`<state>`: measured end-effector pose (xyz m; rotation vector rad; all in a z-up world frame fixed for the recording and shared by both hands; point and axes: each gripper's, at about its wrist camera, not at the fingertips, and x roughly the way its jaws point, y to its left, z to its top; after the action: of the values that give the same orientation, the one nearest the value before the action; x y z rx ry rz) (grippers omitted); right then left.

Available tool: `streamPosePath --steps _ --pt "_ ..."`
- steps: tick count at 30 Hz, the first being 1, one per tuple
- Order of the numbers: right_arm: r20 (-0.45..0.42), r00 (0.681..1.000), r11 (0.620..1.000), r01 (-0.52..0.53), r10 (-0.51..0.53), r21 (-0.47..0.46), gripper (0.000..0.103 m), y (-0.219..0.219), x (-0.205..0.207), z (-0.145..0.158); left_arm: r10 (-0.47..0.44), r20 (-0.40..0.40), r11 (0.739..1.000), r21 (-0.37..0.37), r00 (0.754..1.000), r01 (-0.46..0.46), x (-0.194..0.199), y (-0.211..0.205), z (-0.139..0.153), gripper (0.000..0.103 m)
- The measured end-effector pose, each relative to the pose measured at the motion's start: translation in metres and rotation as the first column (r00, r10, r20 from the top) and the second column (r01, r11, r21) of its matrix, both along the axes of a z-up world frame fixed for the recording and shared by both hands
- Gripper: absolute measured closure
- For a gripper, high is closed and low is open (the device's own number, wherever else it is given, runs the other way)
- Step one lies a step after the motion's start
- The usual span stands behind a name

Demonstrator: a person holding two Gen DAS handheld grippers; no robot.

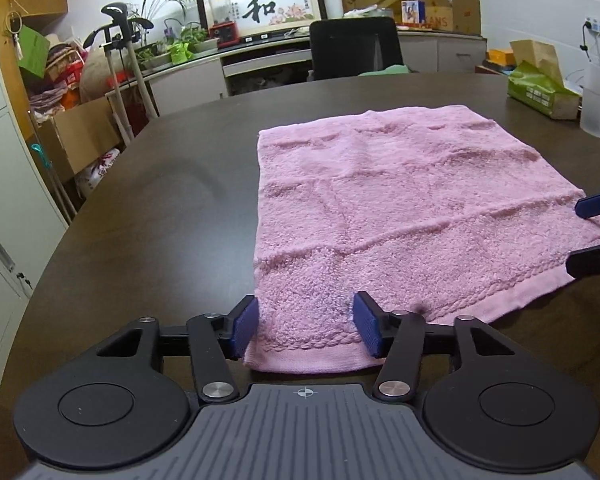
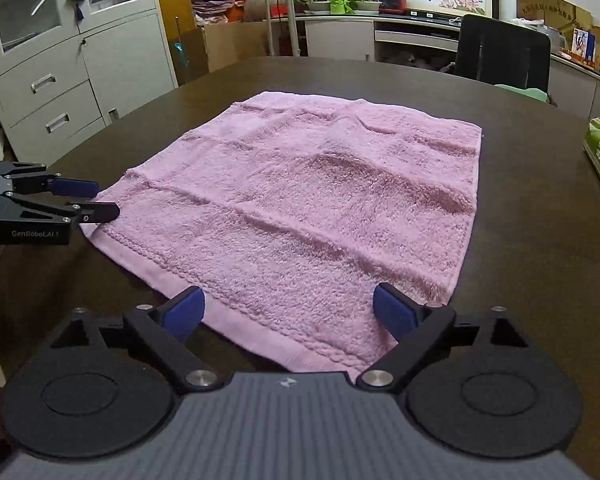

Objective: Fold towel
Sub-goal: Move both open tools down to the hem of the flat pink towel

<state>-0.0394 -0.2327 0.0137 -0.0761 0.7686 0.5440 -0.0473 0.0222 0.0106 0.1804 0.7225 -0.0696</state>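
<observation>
A pink towel [image 1: 400,208] lies spread flat on the dark table [image 1: 160,220]; it also shows in the right wrist view [image 2: 320,208]. My left gripper [image 1: 306,330] is open, its blue pads on either side of the towel's near left corner. My right gripper [image 2: 288,310] is open, its pads straddling the towel's near right corner. The left gripper also shows in the right wrist view [image 2: 98,200] at the towel's left corner. The right gripper also shows at the right edge of the left wrist view [image 1: 588,232].
A green tissue box [image 1: 540,92] and a frosted plastic cup [image 1: 598,100] stand at the table's far right. A black office chair [image 1: 356,46] sits behind the far edge. Grey cabinets [image 2: 60,72] and cluttered boxes [image 1: 80,136] stand to the left.
</observation>
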Motion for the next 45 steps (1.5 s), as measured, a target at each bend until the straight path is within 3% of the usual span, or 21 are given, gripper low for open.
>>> streamPosePath --steps 6,10,14,18,22,28,36,45 --pt "0.011 1.000 0.999 0.013 -0.014 0.041 0.009 -0.014 -0.010 0.005 -0.024 -0.012 0.996 -0.081 1.000 0.023 -0.004 0.020 0.005 0.041" --pt "0.104 0.993 0.994 0.048 -0.058 0.093 0.009 -0.033 -0.030 0.015 -0.009 0.052 0.995 -0.094 0.999 0.014 -0.013 0.037 0.012 0.040" --pt "0.156 0.983 0.995 0.089 -0.096 0.053 0.009 -0.046 -0.047 0.016 -0.008 0.108 0.995 -0.095 0.994 0.018 -0.025 0.051 0.017 0.030" --pt "0.178 0.979 0.996 0.092 -0.094 0.020 0.009 -0.051 -0.054 0.010 -0.063 0.138 0.996 -0.057 0.988 0.072 -0.038 0.046 0.013 0.021" --pt "0.163 0.980 0.994 0.112 -0.111 0.005 0.009 -0.051 -0.044 0.004 -0.112 0.121 0.993 -0.034 0.986 0.117 -0.038 0.030 0.004 0.021" --pt "0.147 0.981 0.991 0.134 -0.131 -0.016 0.013 -0.045 -0.028 -0.002 -0.161 0.089 0.984 -0.066 0.983 0.167 -0.032 0.014 -0.007 0.021" --pt "0.160 0.980 0.992 0.124 -0.119 -0.022 0.013 -0.032 -0.030 -0.007 -0.114 0.032 0.984 -0.136 0.993 0.117 -0.019 0.022 -0.014 0.021" --pt "0.143 0.978 0.987 0.155 -0.149 -0.030 0.028 -0.032 -0.029 -0.010 -0.114 0.032 0.983 -0.140 0.993 0.117 -0.016 0.021 -0.014 0.020"
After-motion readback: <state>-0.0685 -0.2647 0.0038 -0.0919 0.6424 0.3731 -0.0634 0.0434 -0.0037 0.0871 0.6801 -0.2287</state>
